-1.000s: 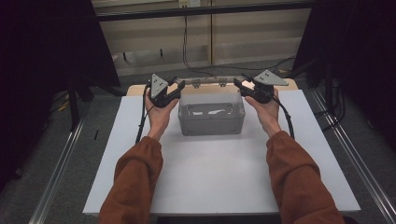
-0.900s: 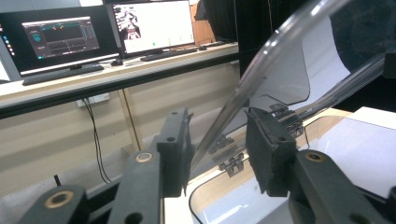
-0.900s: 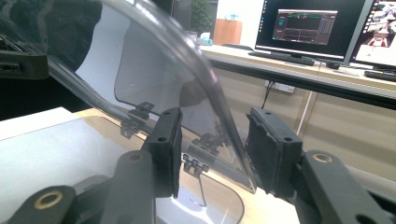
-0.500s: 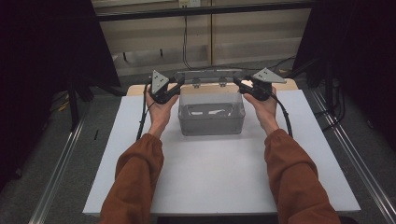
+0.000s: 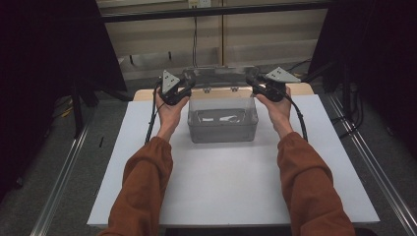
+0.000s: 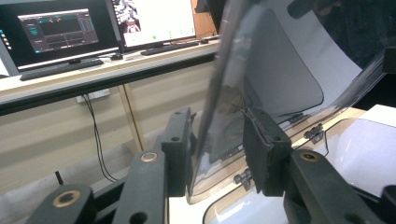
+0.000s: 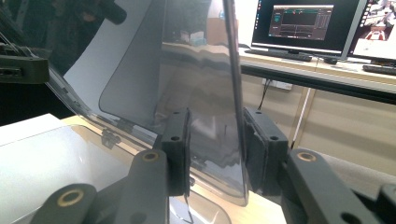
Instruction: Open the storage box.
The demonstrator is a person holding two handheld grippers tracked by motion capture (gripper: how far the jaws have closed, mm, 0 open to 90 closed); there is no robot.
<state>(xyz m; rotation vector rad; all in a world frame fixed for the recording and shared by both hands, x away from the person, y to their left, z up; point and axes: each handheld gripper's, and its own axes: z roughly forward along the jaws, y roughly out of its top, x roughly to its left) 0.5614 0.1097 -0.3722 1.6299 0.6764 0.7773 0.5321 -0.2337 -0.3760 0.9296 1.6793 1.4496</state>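
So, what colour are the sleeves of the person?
The sleeves are rust orange, plainest in the high view.

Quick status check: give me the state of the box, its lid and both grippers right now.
Clear box: upright on the white table, open.
Lid: raised, standing nearly upright on its rear hinges.
Left gripper: jaws just closing, lid edge between them.
Right gripper: jaws just closing, lid edge between them.

the high view looks forward and down from above the person's side onto the worktop point(image 5: 226, 187), while each tongs-mounted camera looks close along its own jaws, both sharing the raised clear lid point(image 6: 261, 74) and monitors beyond.
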